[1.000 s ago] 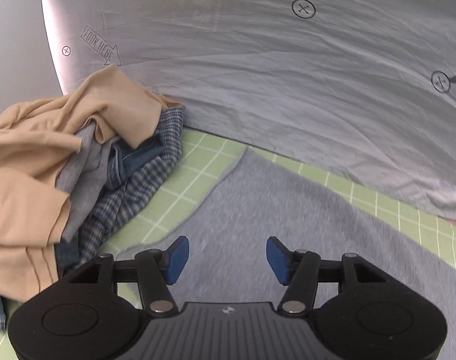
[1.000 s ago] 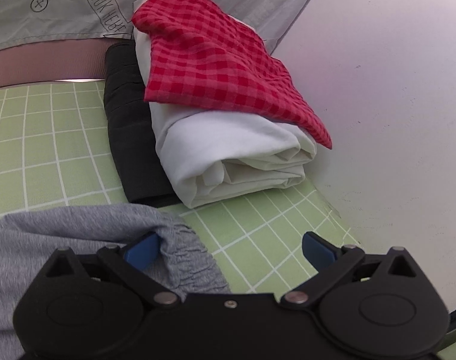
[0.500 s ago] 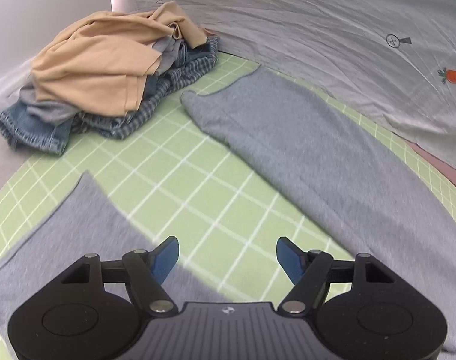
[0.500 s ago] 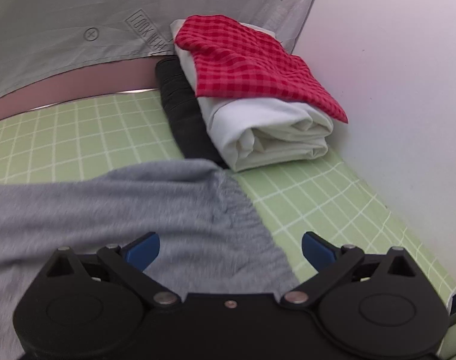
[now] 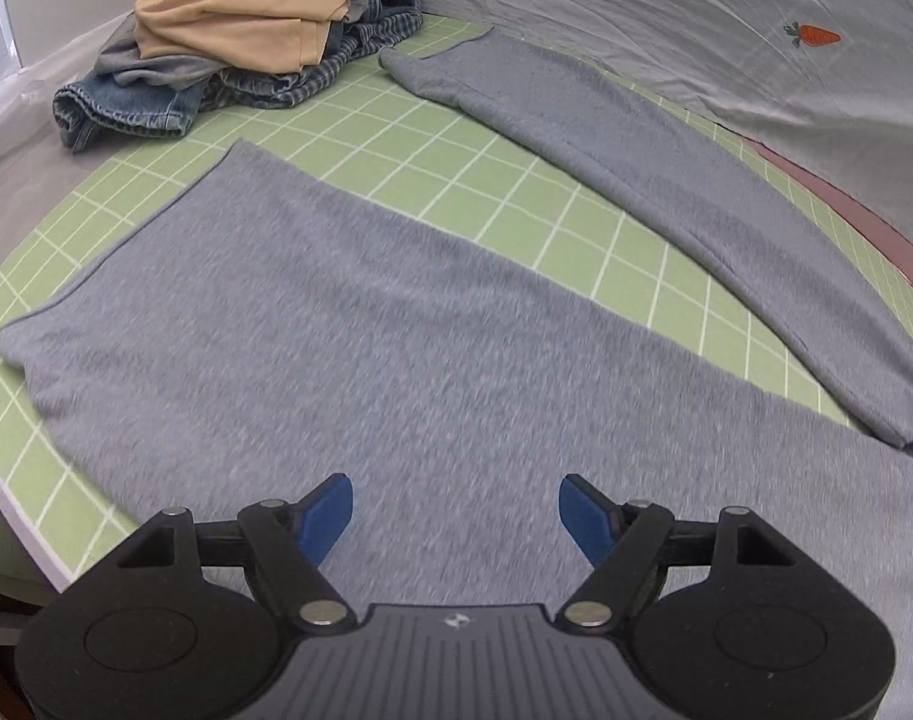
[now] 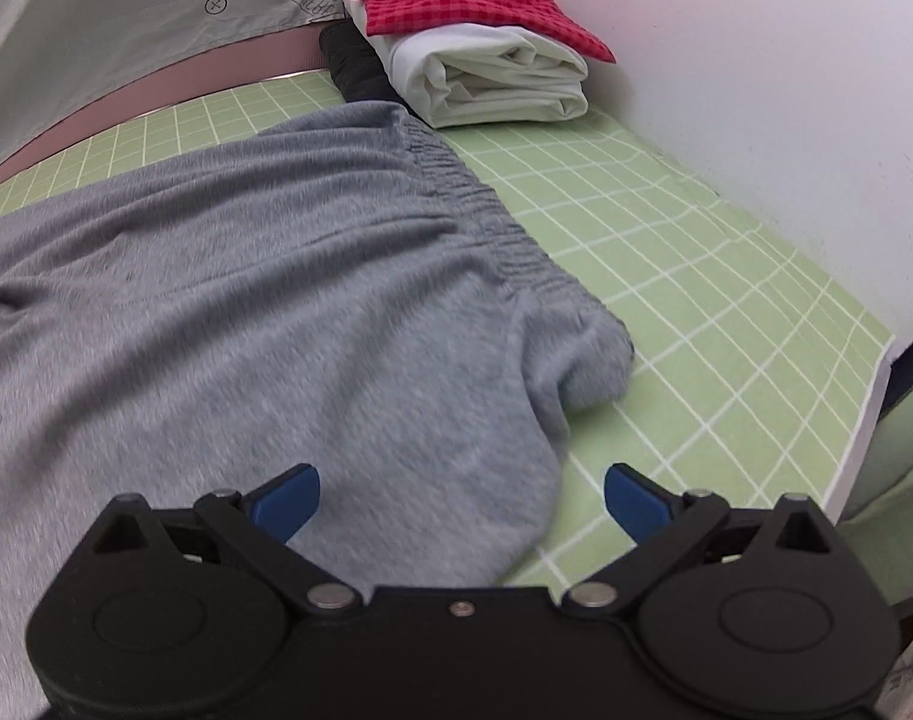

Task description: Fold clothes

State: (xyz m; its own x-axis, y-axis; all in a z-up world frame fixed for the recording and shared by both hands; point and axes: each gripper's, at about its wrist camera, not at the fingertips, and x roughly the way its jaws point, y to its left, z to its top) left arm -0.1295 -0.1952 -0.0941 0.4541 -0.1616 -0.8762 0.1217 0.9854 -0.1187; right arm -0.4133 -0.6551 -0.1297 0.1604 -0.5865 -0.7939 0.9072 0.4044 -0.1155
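Note:
Grey sweatpants (image 5: 396, 348) lie spread on the green grid mat (image 5: 456, 180), two legs splayed apart toward the far left. My left gripper (image 5: 456, 510) is open and empty, hovering above the near leg. In the right wrist view the pants' gathered waistband (image 6: 486, 222) lies on the mat (image 6: 726, 312), its near corner bunched. My right gripper (image 6: 462, 495) is open and empty above the near waist corner.
A pile of unfolded clothes (image 5: 246, 30), tan, plaid and denim, sits at the mat's far left. A folded stack (image 6: 480, 60) of red check, white and black garments sits at the far right by the white wall (image 6: 786, 60). Grey sheet (image 5: 696, 12) behind.
Both grippers have pulled back and risen from the far side of the mat toward the near edge. More of the sweatpants shows now. Both stayed open.

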